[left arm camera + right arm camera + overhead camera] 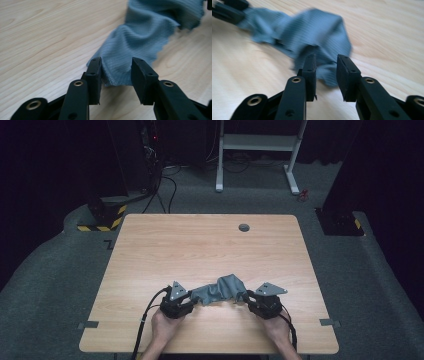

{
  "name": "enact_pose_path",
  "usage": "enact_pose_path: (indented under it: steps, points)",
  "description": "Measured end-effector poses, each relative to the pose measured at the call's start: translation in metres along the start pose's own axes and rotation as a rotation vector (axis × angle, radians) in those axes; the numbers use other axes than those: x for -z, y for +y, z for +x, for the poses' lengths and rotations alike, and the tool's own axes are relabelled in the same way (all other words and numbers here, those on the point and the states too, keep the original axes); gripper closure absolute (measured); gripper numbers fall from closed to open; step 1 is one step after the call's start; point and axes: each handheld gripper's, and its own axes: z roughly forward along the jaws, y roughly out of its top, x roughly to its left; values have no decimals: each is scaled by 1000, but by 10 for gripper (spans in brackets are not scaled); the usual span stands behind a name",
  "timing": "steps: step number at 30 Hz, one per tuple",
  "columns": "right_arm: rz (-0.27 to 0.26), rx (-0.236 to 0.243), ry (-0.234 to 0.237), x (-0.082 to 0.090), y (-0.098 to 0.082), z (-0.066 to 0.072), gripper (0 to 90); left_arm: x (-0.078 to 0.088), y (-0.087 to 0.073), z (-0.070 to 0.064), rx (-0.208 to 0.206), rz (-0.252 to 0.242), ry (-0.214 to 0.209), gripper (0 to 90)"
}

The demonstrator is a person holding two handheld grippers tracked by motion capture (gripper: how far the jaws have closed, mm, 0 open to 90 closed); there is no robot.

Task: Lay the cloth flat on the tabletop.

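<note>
**Presently: Cloth Approached at Both Ends, Grasp Not Yet Made**

Largest in the scene was the wooden counter (pixel 210 250), bare apart from a small grey grommet (pixel 244 227) near its far edge. The grey ribbed cloth (pixel 219 290) lay crumpled on the near part of the counter, bunched into a loose rope with a raised hump toward its right end. It ran between the two tools, roughly parallel to the near edge.

The step in hand appeared to be the approach to a two-point grasp, one tool at each end of the cloth, presumably to lift or spread it. Neither grasp looked complete.

The left hand-held gripper (pixel 116 71) was moderately open. The left end of the cloth (pixel 140 42) sat between its jaws; the fabric edge lay close against the left jaw, while a gap showed at the right jaw.

The right hand-held gripper (pixel 326 70) was likewise partly open, with a narrower gap. A fold of the cloth (pixel 317 37) reached into that gap, but the right gripper view was blurred, so contact could not be confirmed.

The next move would call for closing both pairs of jaws firmly on the fabric, taking enough material to prevent slip, and only then drawing the two ends apart evenly.
</note>
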Motion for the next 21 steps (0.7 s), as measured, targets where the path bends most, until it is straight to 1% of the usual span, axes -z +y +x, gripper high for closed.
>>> enact_pose_path:
  steps: [1,3,4,6,7,8,9,10,11,12,13,14,15,16,17,19,20,21]
  points:
    - [-8,9,8,1,1,3,678,-2,1,-4,-24,6,0,596]
    - [-19,33,29,1,6,12,662,-7,3,-9,-37,15,-7,587]
    - [-12,49,36,-3,9,19,641,-10,3,-12,-33,18,-11,582]
    - [-6,51,37,-5,10,20,635,-11,3,-12,-34,23,-9,580]
    - [21,53,31,-12,10,24,645,-12,2,-13,-21,21,-3,580]
    - [21,53,31,-12,10,24,645,-12,2,-13,-21,21,-3,584]
    - [33,52,25,-14,9,24,676,-12,2,-12,-19,25,1,584]
    - [61,40,13,-18,7,22,810,-12,2,-10,-21,31,10,621]
    - [61,40,13,-18,7,22,810,-11,1,-9,-10,33,6,621]
    - [58,45,7,-18,6,20,872,-11,1,-8,-6,33,5,664]
    - [51,43,2,-16,5,19,894,-9,1,-6,-6,32,5,721]
    - [41,43,-3,-10,3,17,899,-7,0,-5,-7,26,4,818]
    - [41,43,-3,-10,3,17,899,-7,0,-5,-7,26,4,846]
    - [40,38,-5,-7,2,17,899,-5,0,-4,-11,28,2,846]
    - [43,42,-9,1,-2,15,900,-3,-1,-4,-10,30,-6,878]
    - [48,37,-11,4,-3,14,900,-1,-2,-5,-8,27,-9,881]
    - [55,32,-10,9,-8,12,900,0,-3,-4,-16,29,-6,883]
    - [66,17,-12,15,-14,10,900,2,-4,-4,-8,28,-12,883]
